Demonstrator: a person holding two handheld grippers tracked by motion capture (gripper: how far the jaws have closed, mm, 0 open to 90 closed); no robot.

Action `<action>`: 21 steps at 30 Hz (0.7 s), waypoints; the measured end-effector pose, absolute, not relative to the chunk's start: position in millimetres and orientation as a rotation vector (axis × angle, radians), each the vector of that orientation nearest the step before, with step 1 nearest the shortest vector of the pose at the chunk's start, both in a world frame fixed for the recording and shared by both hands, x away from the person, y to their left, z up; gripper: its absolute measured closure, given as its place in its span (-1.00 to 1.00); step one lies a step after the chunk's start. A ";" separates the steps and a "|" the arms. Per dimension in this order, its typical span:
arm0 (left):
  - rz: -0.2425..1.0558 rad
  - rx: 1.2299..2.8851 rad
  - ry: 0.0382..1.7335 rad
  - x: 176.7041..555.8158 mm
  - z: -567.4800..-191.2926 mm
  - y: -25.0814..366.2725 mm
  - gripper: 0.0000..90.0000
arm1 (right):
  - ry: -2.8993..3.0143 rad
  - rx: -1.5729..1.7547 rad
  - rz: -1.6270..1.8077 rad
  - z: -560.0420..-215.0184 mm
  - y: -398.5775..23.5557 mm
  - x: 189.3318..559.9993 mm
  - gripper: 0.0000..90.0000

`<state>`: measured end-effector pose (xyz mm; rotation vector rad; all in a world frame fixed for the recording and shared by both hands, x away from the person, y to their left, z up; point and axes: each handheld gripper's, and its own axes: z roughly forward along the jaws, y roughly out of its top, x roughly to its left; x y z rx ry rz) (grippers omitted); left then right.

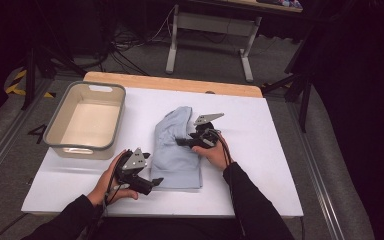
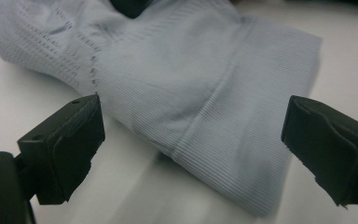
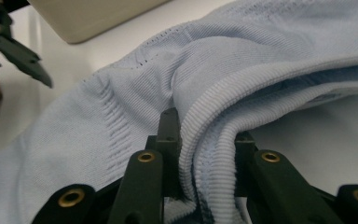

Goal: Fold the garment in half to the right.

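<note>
A pale blue knitted garment (image 1: 177,150) is lying near the middle of the white desk (image 1: 260,165), reaching toward its near edge. The right gripper (image 1: 186,141) is clenching the garment's ribbed right edge, the hem bunching up between its pads in the right gripper view. The left gripper (image 1: 156,182) is resting at the garment's near left corner, its jaws standing wide and released either side of the cloth. A beige tub (image 1: 87,120) is sitting by the far left corner

Person in black long sleeves (image 1: 252,200); each black gripper, left (image 1: 156,181) and right (image 1: 179,142), bears a grey triangular plate, brass-ringed screw holes and a black cable.
</note>
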<state>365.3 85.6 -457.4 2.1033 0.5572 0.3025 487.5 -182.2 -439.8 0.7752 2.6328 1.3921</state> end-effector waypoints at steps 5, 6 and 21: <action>0.277 2.128 0.601 373.0 -459.6 77.7 -0.84 | 2.574 0.709 1.448 -429.5 -185.3 477.4 0.64; 0.267 2.134 0.612 375.2 -460.4 76.8 -0.84 | 2.553 0.680 1.455 -425.6 -185.7 474.1 0.64; 0.093 2.169 0.606 392.1 -465.5 65.7 0.08 | 2.449 0.604 1.559 -407.4 -190.2 459.3 0.64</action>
